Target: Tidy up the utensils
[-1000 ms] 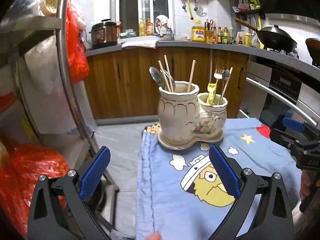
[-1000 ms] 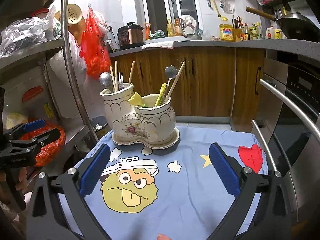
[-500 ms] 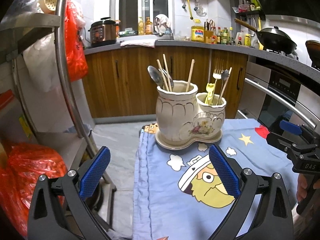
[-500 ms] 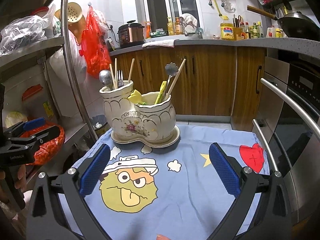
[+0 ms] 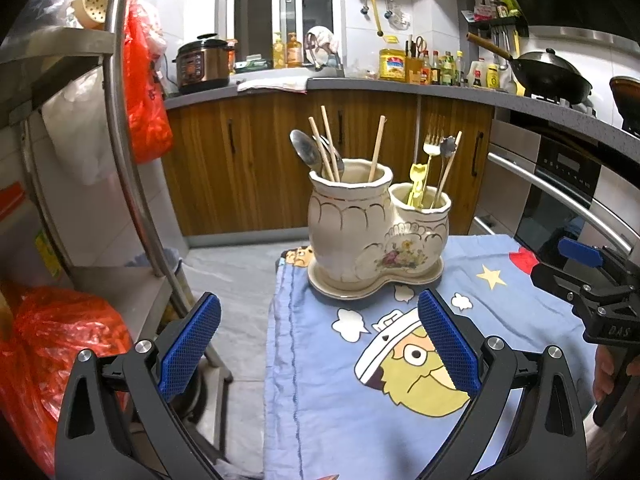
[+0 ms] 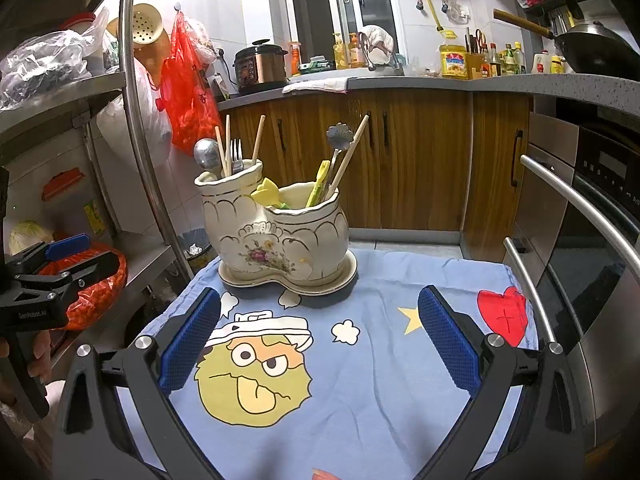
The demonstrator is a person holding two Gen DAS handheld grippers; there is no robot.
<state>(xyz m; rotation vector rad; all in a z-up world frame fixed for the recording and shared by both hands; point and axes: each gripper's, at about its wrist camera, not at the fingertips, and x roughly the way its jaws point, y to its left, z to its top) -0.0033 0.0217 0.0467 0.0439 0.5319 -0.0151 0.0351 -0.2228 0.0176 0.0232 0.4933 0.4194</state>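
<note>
A cream ceramic two-pot utensil holder (image 5: 376, 232) (image 6: 280, 236) stands on its saucer at the far end of a blue cartoon cloth (image 5: 400, 380) (image 6: 360, 360). Its taller pot holds a metal spoon (image 5: 306, 150), chopsticks (image 5: 376, 146) and a fork (image 6: 237, 156). The shorter pot holds a gold fork (image 5: 430, 144), a flower-ended spoon (image 6: 339, 138), a chopstick and yellow plastic utensils (image 5: 417, 184). My left gripper (image 5: 318, 340) is open and holds nothing, short of the holder over the cloth's left edge. My right gripper (image 6: 318, 340) is open too, above the cloth.
A steel shelf rack (image 5: 132, 160) with red bags (image 5: 60, 340) stands left of the table. An oven with bar handles (image 6: 580, 208) lies to the right. Wooden cabinets and a cluttered counter (image 5: 360, 88) run behind. A small bin (image 6: 196, 246) sits on the floor.
Both grippers drew back a little and the holder sits slightly farther off in each view. Both stay open and hold nothing.
</note>
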